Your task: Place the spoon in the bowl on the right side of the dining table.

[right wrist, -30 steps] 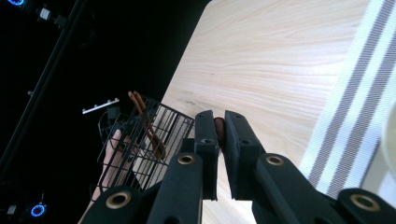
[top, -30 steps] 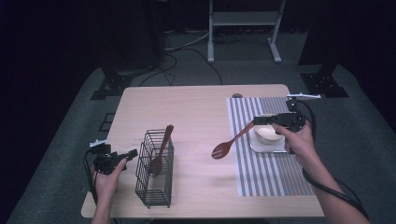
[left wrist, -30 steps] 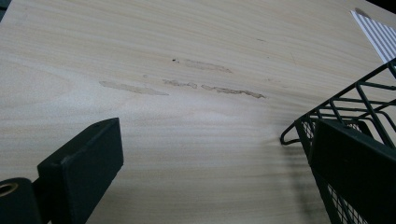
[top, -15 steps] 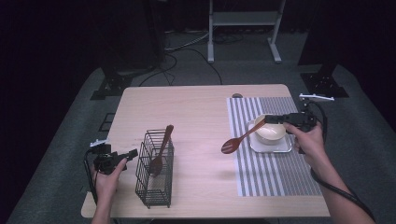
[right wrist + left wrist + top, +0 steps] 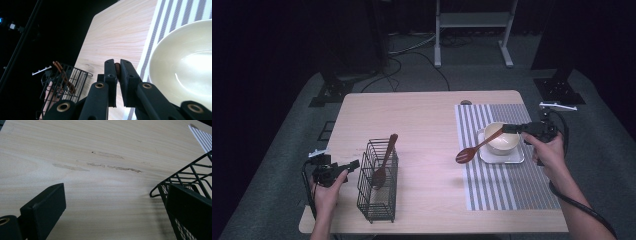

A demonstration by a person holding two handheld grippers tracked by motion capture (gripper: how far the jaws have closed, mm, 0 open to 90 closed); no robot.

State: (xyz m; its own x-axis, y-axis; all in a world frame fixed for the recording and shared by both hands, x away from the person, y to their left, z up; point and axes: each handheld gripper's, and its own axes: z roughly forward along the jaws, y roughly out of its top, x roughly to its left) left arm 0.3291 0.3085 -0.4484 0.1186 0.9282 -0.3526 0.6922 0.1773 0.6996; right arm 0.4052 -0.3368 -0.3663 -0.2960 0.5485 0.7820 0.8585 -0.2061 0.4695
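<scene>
My right tongs point(image 5: 511, 128) have drawn back over the cream ceramic bowl point(image 5: 503, 140), clamping the brown wooden spoon point(image 5: 475, 148) by its handle. My left tongs point(image 5: 346, 166) gape wide beside the black wire basket point(image 5: 377, 187).

The right gripper point(image 5: 511, 128), clamped on the handle of a brown wooden spoon point(image 5: 477, 147), sits farther toward the table's right edge than a second ago. The spoon travels with it: its bowl, earlier over bare wood left of the striped placemat point(image 5: 507, 190), now hangs over the mat's left edge, its handle crossing the cream bowl point(image 5: 503, 141).
</scene>
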